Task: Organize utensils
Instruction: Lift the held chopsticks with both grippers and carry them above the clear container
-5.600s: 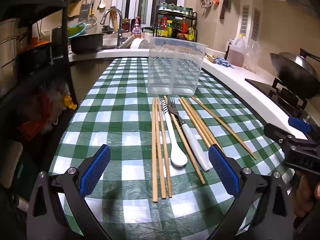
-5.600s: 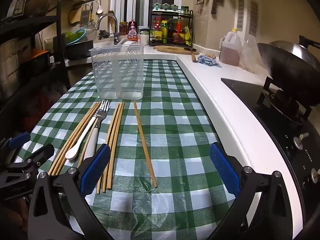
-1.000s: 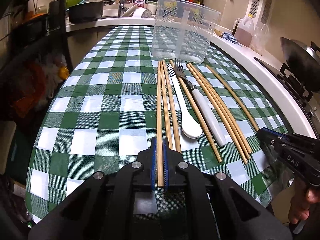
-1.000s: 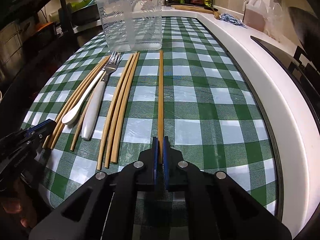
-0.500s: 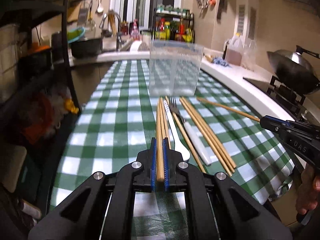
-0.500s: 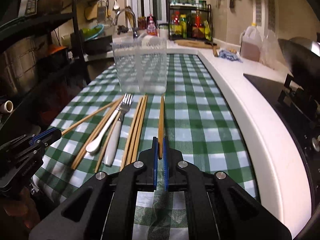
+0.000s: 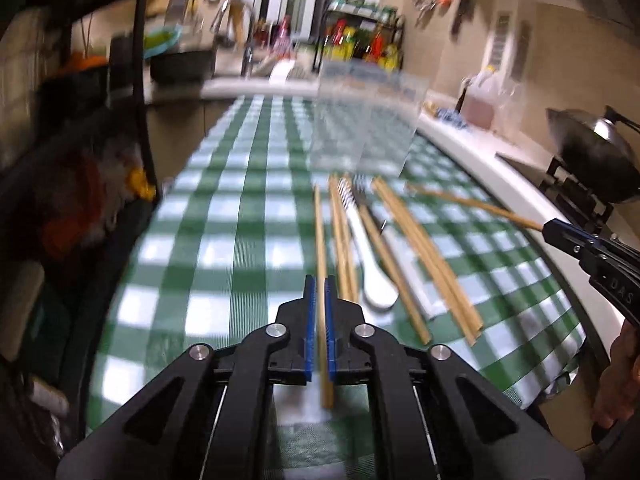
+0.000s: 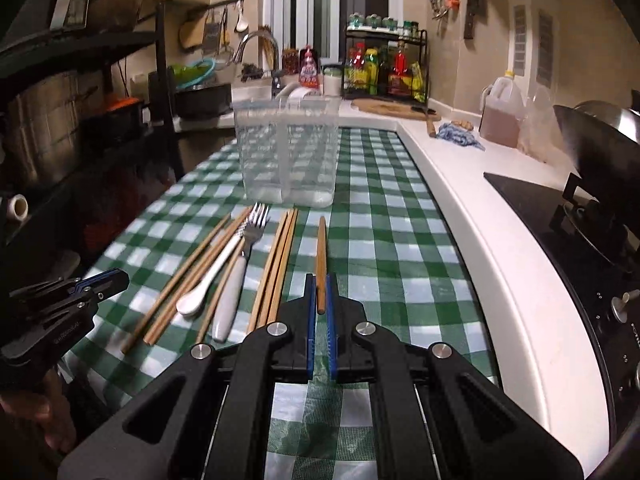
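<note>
While one chopstick (image 7: 320,240) is clamped in the left claw (image 7: 319,292), another chopstick (image 8: 321,256) is pinched in the right claw (image 8: 319,292), both held above the checked surface (image 8: 384,248). Beyond them, loose chopsticks (image 8: 276,264), a white spoon (image 8: 208,284) and a fork (image 8: 240,268) are laid side by side. Farther back, the clear holder (image 8: 288,152) is stood upright.

Checked tablecloth (image 8: 380,216) bears clear holder (image 8: 286,152), chopsticks (image 8: 276,264), fork (image 8: 240,272) (perhaps spoon (image 8: 204,288)).
</note>
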